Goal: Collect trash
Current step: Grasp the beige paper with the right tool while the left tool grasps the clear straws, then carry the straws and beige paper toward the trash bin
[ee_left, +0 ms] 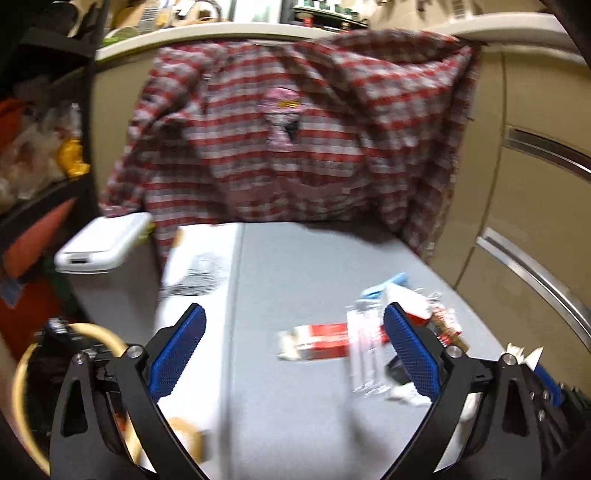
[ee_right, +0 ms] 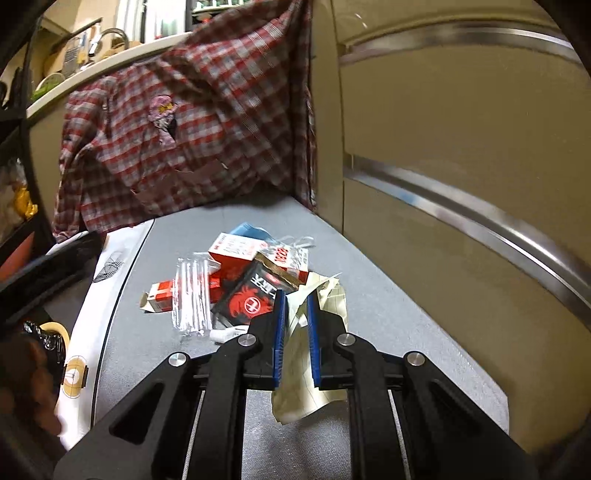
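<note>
Right gripper at lower centre of its view, blue pads nearly together and clamped on a crumpled cream paper hanging between them above the grey table. Left gripper spread wide with nothing between its pads. Heaped mid-frame just beyond: red-and-white cartons, clear plastic packet, black-and-red wrapper; plaid shirt draped behind

A red and white checked shirt hangs from the pale counter edge across the upper middle of the frame, its hem reaching the grey table below. At middle left a white lidded container sits just beside the shirt. Beige cabinet fronts with curved metal handles fill the right side.
</note>
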